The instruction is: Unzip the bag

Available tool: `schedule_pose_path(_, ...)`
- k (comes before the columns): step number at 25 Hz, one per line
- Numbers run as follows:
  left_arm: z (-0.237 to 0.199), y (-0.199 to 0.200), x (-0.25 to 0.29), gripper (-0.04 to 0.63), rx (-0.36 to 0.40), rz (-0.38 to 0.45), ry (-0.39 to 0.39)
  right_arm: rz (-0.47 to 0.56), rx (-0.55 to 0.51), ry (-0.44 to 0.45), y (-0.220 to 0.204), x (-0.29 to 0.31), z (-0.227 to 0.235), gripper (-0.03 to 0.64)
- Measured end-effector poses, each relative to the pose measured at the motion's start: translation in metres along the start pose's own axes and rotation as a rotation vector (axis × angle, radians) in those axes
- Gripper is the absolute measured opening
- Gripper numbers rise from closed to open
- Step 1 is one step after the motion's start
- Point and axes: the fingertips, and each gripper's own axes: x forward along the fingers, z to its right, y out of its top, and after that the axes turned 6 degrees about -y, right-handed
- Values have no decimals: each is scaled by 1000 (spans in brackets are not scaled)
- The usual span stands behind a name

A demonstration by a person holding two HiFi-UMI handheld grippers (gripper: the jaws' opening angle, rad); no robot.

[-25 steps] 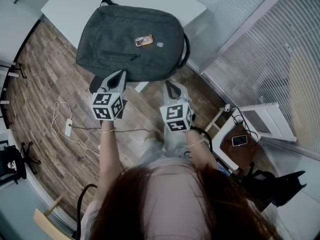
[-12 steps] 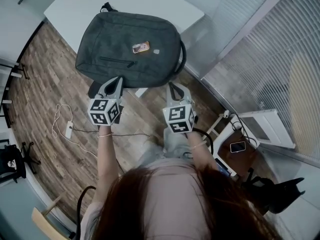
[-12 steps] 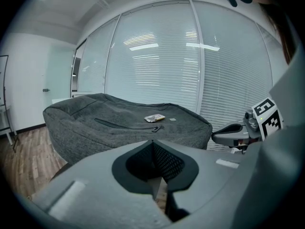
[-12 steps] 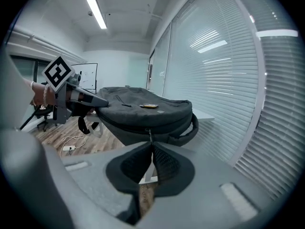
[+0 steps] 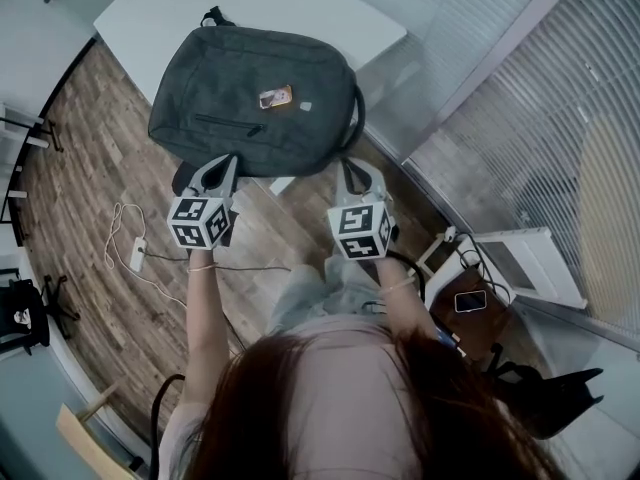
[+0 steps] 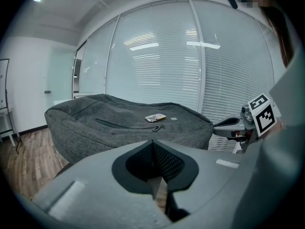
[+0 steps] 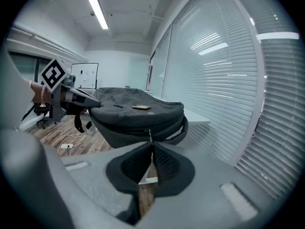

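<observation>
Shows one dark grey bag lying flat on one white desk, upper centre of the head view, overhanging the desk's near rim. Counts one small orange-and-white tag on the bag's top face, one closed pocket zip just left of and below it, and one carry loop on the bag's right end. Finds two claws just below the bag, one per hand, with one cube of square markers on each. Puts the left claw at the bag's lower-left edge, jaws pressed together with nothing between them. Puts the right claw at the bag's lower-right edge, jaws likewise drawn in to a narrow seam. Catches, in the right gripper view, one zip pull hanging on the bag's side wall just past the tips, contact impossible to judge. Lower left, on the wooden floor: one white adapter with its cable. Lower right: one phone on a small stand.
</observation>
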Motion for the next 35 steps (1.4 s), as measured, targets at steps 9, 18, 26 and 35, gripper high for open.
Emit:
schedule_pose_path(9, -2, -1, 1, 8, -4, 0, -15, -21, -41, -26, 4, 11, 19, 15)
schedule_pose_path(18, -1, -1, 0, 8, -45, -15, -80, -66, -102, -37, 11, 20, 35, 18)
schedule_pose_path(26, -2, -4, 1, 8, -62, -59, -136, -89, -135, -47, 19, 32, 48, 20)
schedule_pose_path(35, -1, -6, 1, 8, -69, -77, -221, -111, -152, -76, 26, 47, 61, 20)
